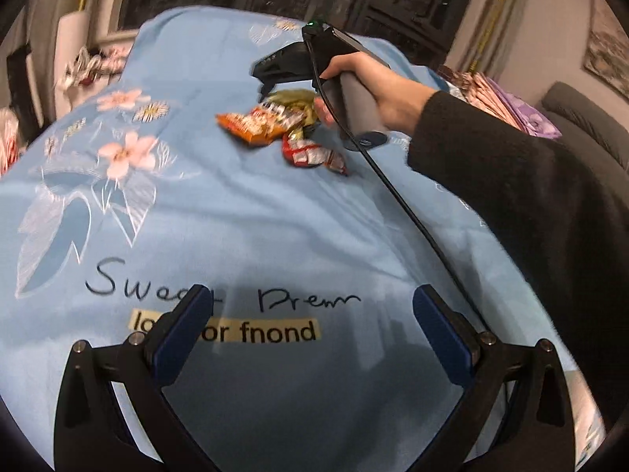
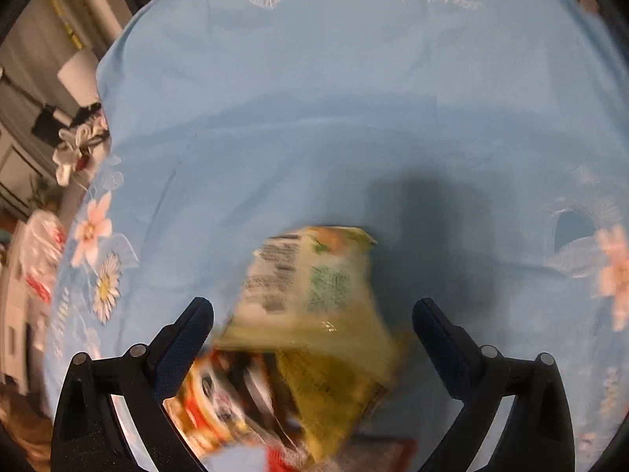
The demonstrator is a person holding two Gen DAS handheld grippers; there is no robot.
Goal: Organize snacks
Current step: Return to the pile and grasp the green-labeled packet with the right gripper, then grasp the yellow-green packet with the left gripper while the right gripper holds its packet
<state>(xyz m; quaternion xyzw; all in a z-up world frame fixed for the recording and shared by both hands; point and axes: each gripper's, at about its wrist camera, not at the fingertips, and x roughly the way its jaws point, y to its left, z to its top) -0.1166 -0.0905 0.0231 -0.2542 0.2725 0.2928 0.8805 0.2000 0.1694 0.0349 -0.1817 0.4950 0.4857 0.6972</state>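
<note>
A light blue bedsheet (image 1: 275, 204) printed with flowers and lettering is covering the surface, and the snacks are lying in a small heap toward its far middle. The person's right hand (image 1: 377, 90), in a dark sleeve (image 1: 511, 181), is holding the right gripper (image 1: 264, 92) tilted steeply down over that heap. From its own camera the right gripper (image 2: 312, 314) is standing with its jaws apart, a yellow-green packet (image 2: 314, 306) lying between the blue pads without either pad pressing on it; the view is blurred, so finer contact is hard to judge. An orange packet (image 1: 255, 124) is lying just beside it, partly under it, and a red-and-white packet (image 1: 310, 153) is sitting at the near edge of the heap. The left gripper (image 1: 312, 334) is hanging wide open over the printed lettering, well apart from the snacks, gripping nothing.
</note>
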